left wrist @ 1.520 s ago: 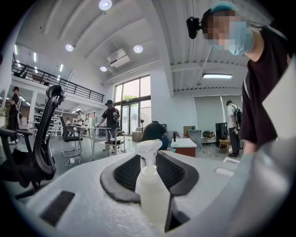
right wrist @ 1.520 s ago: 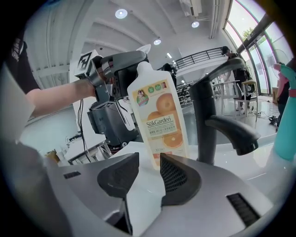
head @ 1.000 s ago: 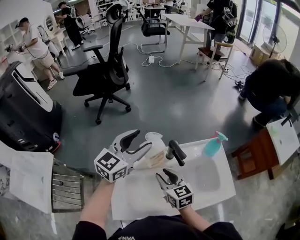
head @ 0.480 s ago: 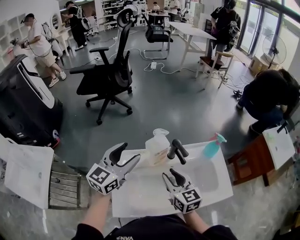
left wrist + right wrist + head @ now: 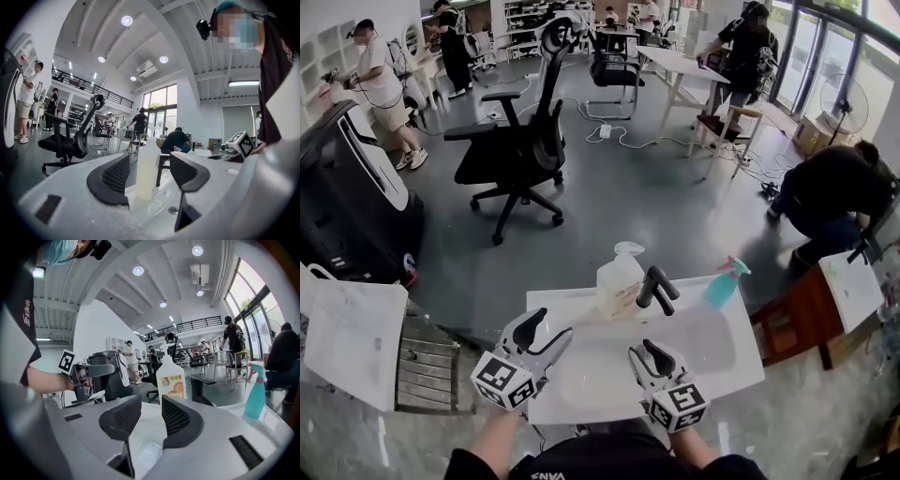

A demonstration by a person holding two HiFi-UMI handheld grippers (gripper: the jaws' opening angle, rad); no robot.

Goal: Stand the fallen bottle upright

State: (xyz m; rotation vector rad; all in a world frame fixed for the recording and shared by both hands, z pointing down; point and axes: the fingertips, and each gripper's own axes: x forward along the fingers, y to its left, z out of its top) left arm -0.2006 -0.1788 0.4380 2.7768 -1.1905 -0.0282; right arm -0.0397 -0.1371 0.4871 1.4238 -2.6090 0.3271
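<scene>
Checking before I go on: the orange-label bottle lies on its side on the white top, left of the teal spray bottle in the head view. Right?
Not quite. The orange-label bottle stands upright, cap up, as the head view shows. It is on the white top, left of the teal spray bottle.

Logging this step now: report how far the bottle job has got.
Done: the bottle stands upright at the far edge of the table. In hand: nothing; the left claw and right claw sit open and empty on the near side, clear of it. Left: nothing visible; the job looks finished.
</scene>
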